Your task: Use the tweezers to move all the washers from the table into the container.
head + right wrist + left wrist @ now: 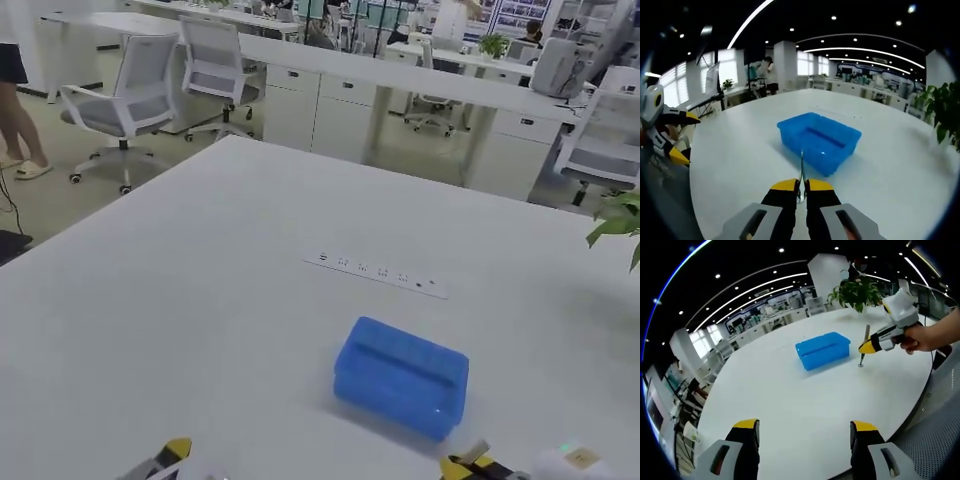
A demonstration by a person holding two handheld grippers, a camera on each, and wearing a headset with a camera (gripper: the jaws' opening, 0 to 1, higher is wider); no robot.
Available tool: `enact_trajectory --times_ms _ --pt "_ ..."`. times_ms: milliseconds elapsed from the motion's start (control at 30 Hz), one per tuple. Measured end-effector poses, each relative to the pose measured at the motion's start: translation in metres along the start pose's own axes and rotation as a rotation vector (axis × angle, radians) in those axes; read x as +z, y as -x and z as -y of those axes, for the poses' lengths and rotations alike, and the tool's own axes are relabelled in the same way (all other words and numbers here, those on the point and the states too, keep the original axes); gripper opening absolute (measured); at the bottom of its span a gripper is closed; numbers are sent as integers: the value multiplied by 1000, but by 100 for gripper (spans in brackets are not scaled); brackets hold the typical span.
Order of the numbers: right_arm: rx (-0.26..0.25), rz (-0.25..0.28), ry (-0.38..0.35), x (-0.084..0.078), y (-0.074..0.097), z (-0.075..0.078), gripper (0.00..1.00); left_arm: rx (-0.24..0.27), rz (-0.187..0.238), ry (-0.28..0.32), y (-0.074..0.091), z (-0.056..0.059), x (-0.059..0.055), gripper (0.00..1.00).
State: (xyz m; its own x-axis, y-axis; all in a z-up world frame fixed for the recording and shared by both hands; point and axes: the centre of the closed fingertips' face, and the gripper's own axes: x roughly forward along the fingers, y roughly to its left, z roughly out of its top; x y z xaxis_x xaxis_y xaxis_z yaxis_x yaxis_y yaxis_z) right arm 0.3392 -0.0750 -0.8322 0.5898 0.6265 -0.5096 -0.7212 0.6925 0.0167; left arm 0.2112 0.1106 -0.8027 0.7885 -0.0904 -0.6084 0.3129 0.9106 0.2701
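Note:
A blue open-topped container [400, 375] stands on the white table [200, 300], near its front edge. My right gripper [801, 186] is shut on thin metal tweezers [801, 167], whose tips point at the container [818, 137] just ahead. In the left gripper view the right gripper [880, 340], held by a hand, keeps the tweezers [863, 347] tip-down on the table to the right of the container [822, 349]. My left gripper [805, 432] is open and holds nothing, well short of the container. Yellow tips of the left gripper [170, 455] and right gripper [470, 462] show at the bottom edge.
A flush power socket strip [375, 272] lies in the table beyond the container. A potted plant [620, 220] stands at the table's right side. Office chairs [120, 100], desks and a standing person [15, 90] are beyond the far edge.

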Motion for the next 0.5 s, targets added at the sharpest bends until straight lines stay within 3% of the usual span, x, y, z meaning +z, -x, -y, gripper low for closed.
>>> enact_trajectory --times_ms 133,500 --pt "11 -2 -1 7 1 -2 2 3 6 4 0 -1 1 75" --pt "38 62 52 52 4 -6 2 4 20 6 0 -1 3 75"
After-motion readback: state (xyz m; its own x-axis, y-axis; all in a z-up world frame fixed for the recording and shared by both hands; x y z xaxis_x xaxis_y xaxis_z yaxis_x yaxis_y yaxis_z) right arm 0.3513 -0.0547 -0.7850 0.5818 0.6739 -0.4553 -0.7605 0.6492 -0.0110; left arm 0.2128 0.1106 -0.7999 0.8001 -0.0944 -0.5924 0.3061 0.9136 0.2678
